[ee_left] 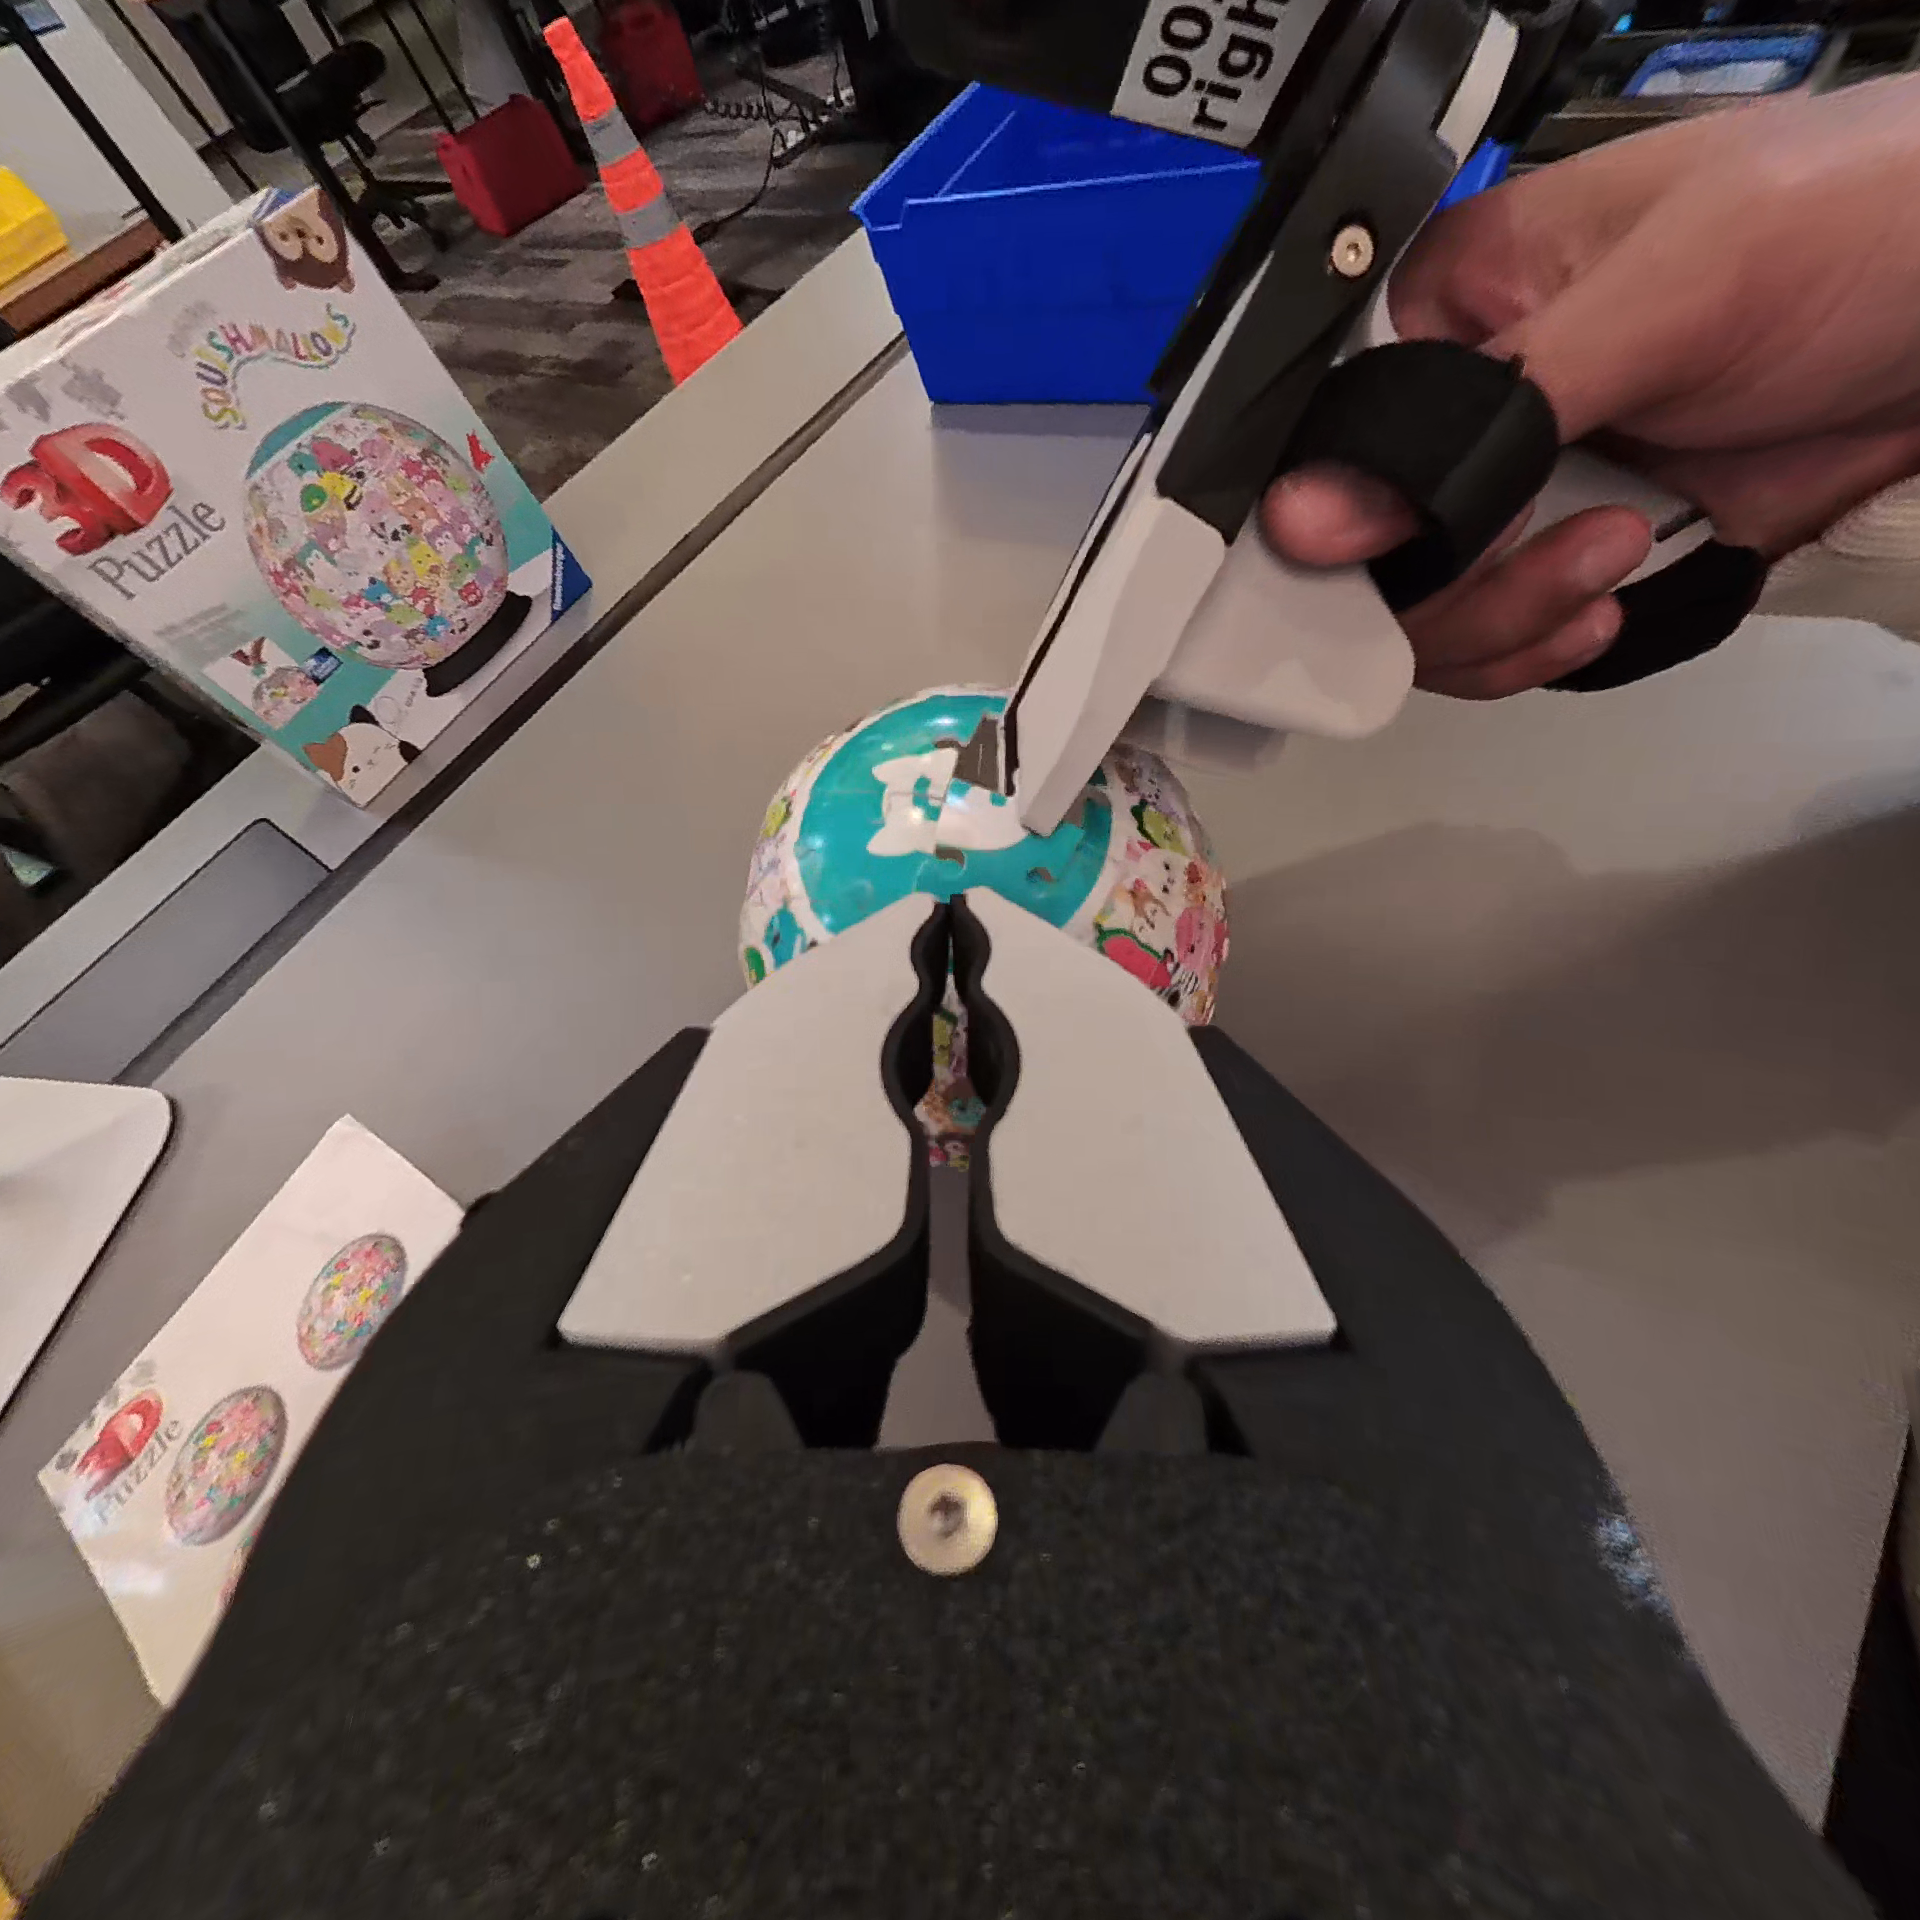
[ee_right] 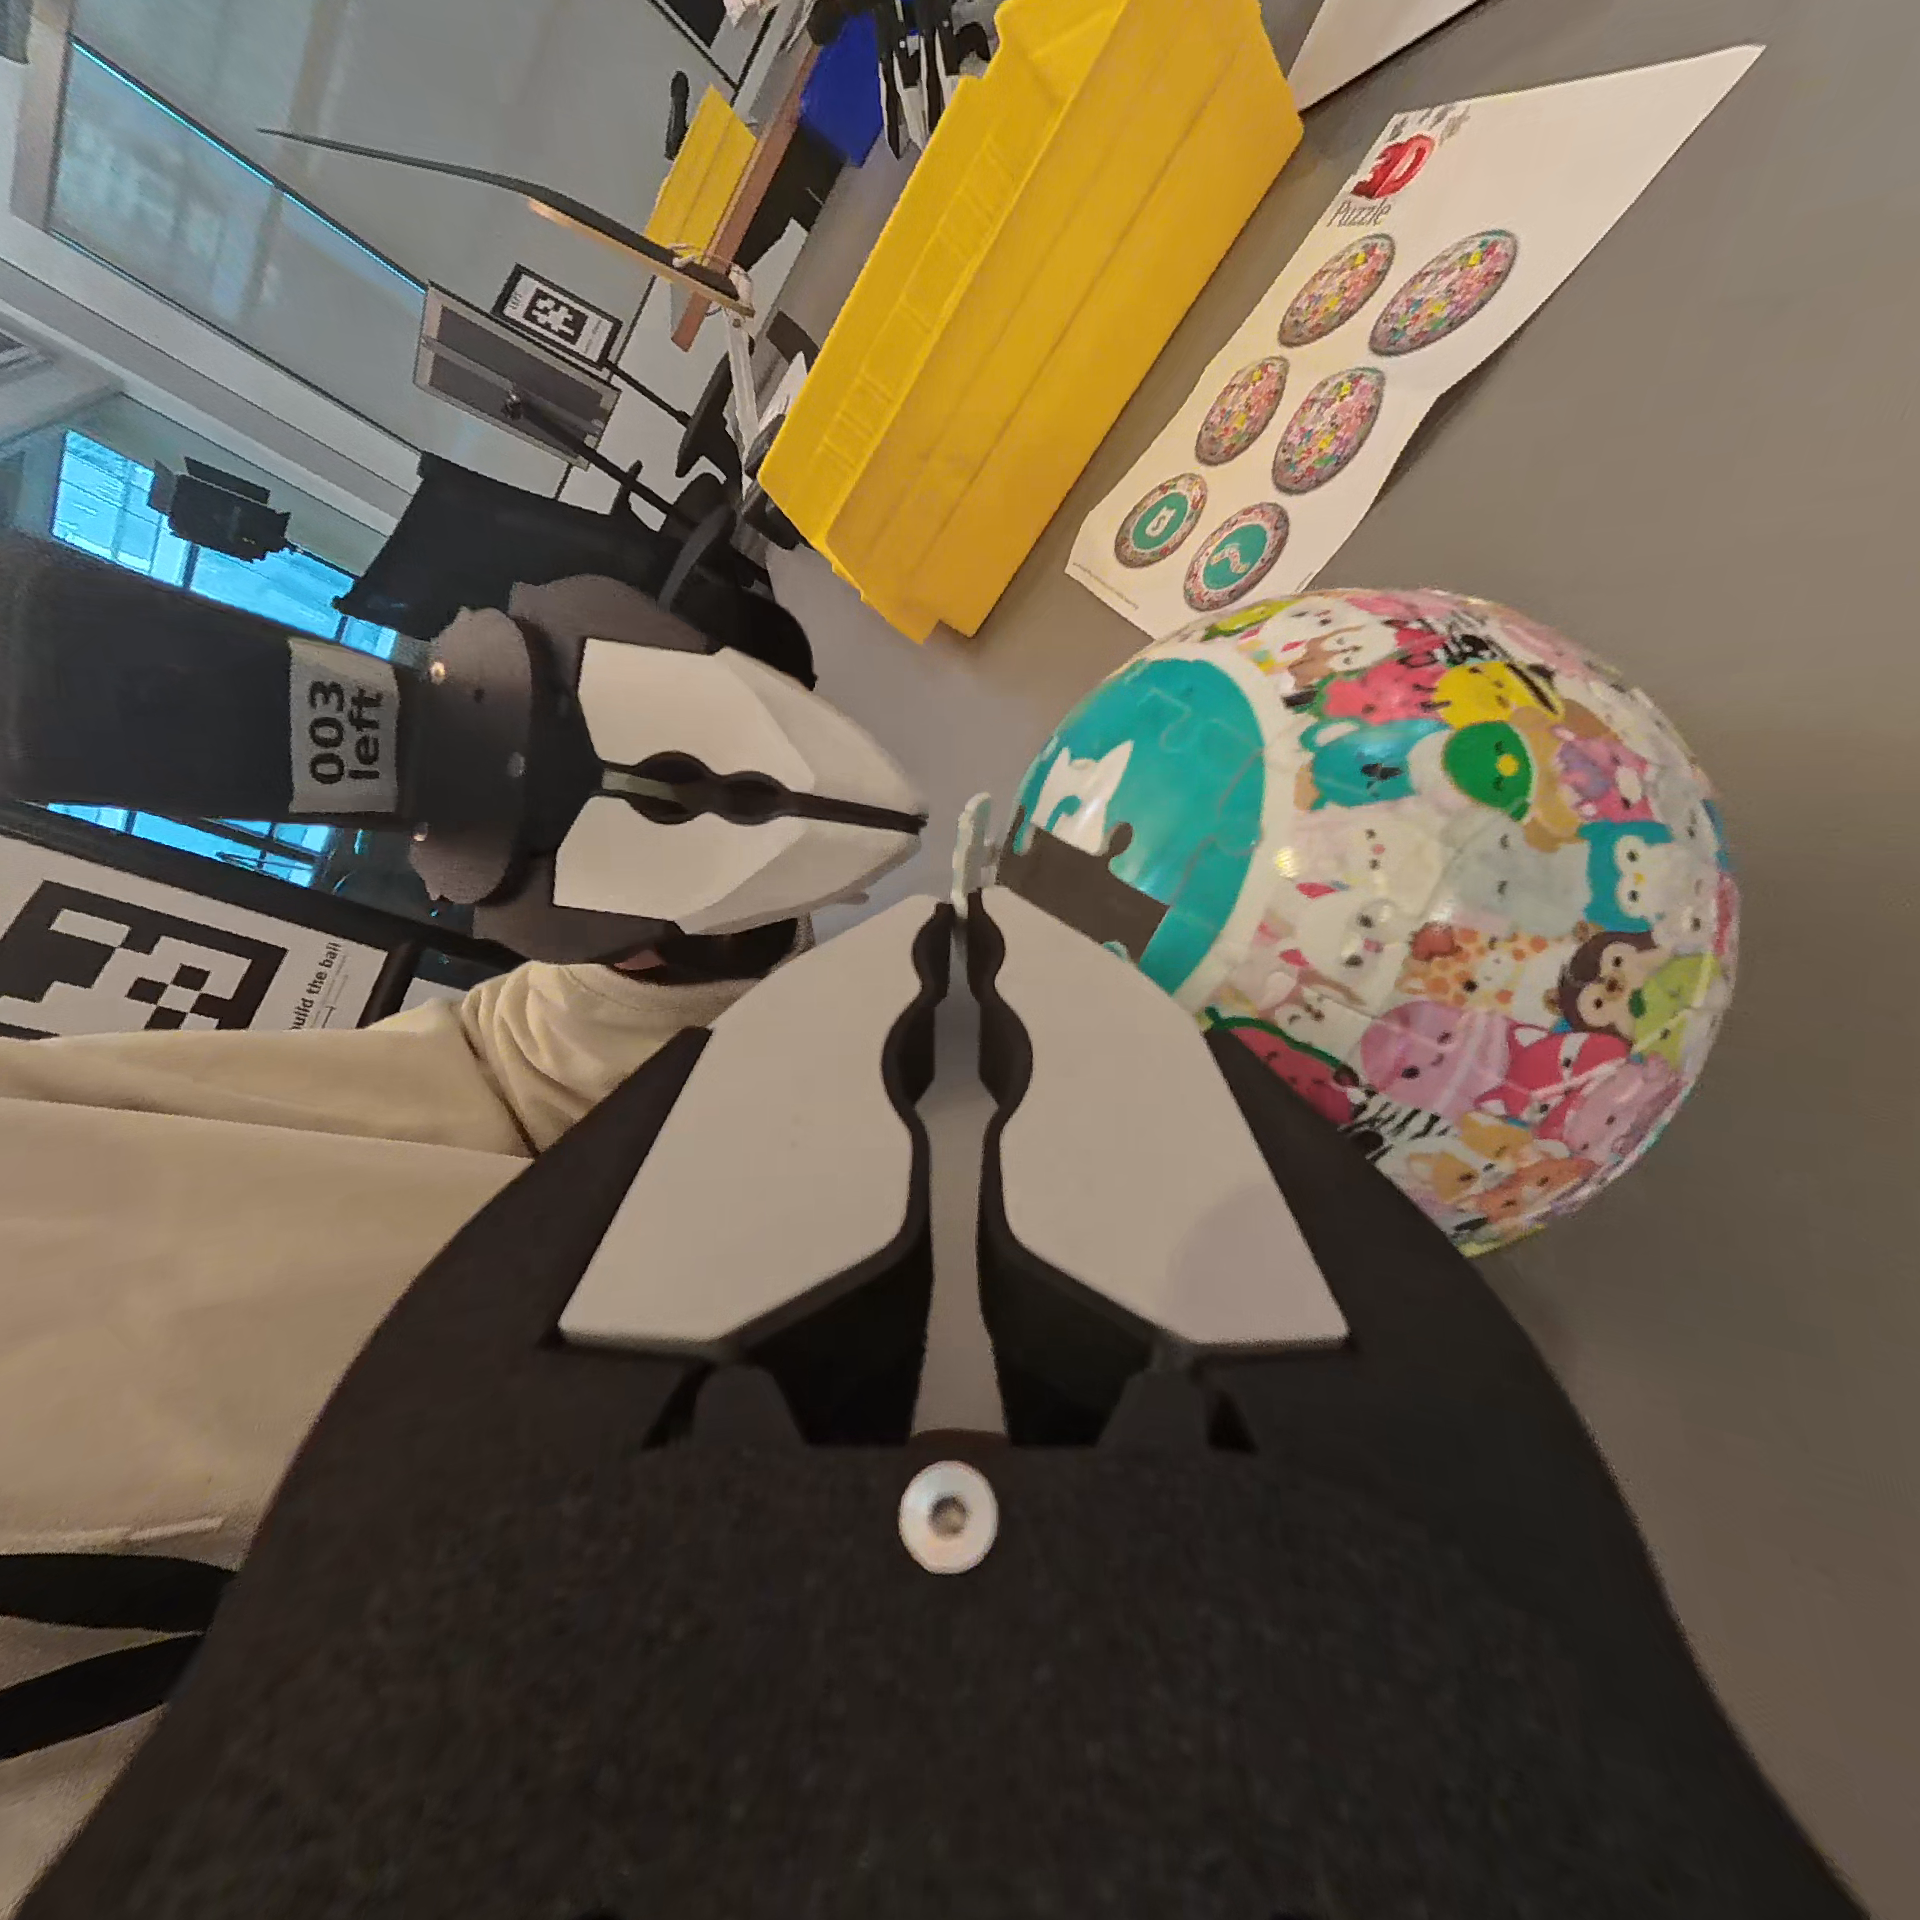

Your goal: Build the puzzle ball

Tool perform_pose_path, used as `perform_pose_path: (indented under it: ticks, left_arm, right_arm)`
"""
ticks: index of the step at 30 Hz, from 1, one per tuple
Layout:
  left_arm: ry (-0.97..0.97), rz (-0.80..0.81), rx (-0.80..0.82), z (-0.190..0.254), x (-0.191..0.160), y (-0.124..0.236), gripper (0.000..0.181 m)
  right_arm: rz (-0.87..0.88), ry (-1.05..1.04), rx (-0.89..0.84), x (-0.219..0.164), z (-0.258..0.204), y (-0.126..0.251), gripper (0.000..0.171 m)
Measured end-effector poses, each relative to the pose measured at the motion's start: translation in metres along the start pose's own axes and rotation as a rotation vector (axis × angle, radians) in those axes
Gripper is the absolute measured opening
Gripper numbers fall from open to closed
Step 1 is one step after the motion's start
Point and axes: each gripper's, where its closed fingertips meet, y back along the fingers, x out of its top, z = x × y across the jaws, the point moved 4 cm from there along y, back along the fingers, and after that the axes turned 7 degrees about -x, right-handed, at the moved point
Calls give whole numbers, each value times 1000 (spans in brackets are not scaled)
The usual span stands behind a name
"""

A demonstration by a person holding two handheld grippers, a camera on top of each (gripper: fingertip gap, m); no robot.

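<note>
The puzzle ball (ee_left: 1153, 873) stands on the grey table (ee_left: 1507, 1091), nearly whole, covered in colourful plush animals with a teal cap on top. A dark open gap (ee_right: 1081, 899) shows in the teal cap (ee_right: 1174, 727). My right gripper (ee_right: 961, 909) is shut on a pale puzzle piece (ee_right: 975, 847) and holds it edge-on at the gap's rim. In the left wrist view it (ee_left: 1039, 816) comes down from the upper right onto the cap. My left gripper (ee_left: 951, 909) is shut and empty, its tips just at the ball's near side; it also shows in the right wrist view (ee_right: 914, 821).
The puzzle box (ee_left: 281, 499) stands at the table's far left edge. A blue bin (ee_left: 1049, 260) sits behind the ball and a yellow bin (ee_right: 1018, 343) to the side. The instruction sheet (ee_left: 239, 1382) lies near the left gripper. An orange cone (ee_left: 655, 208) stands on the floor. Only a small space, under 4 cm, lies between the two pairs of fingers.
</note>
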Motion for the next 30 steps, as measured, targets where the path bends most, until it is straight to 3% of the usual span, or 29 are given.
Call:
perform_pose_path:
  ticks: [30]
  left_arm:
    - [-43, -31, -3, 3, -3, -12, 0]
  right_arm:
    - [66, 261, -218, 8, 1, 8, 7]
